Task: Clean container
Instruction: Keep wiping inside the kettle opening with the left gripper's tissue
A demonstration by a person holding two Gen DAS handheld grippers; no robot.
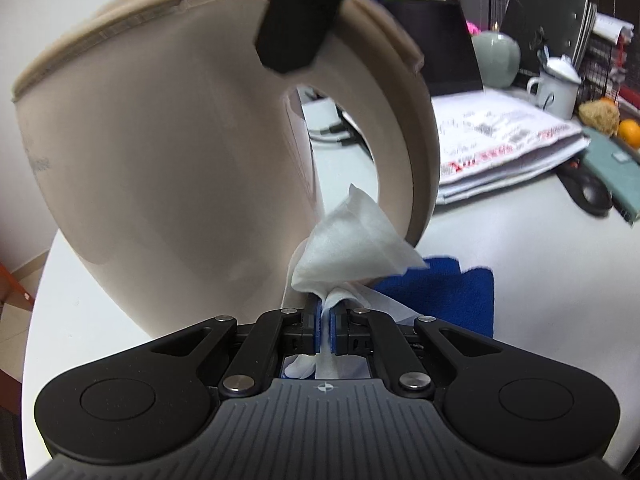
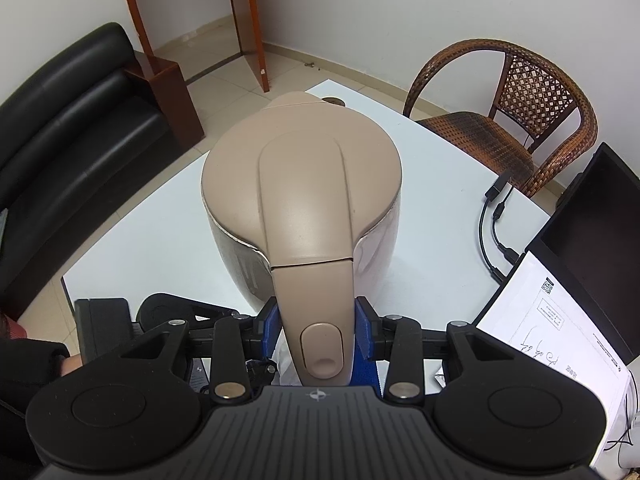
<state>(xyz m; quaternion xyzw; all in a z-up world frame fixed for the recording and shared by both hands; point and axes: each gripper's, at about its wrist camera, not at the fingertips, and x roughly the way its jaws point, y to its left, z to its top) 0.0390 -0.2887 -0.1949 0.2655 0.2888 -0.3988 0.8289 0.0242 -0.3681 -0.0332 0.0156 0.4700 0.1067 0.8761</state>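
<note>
Right gripper (image 2: pixel 318 330) clamping beige plastic kettle (image 2: pixel 304 184) handle to steady it; left gripper (image 1: pixel 326 330) pinching white wipe (image 1: pixel 352 236) near the base, for wiping

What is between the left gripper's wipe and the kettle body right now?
Nothing visible. The left gripper is shut on the white wipe, which stands free right beside the beige kettle wall and handle. The right gripper clamps that handle from above, clear of the wipe's path.

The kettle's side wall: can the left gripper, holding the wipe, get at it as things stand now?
Probably yes. The left gripper is shut on the white wipe, right beside the kettle wall with nothing between. The right gripper clamps the handle, steadying it.
</note>
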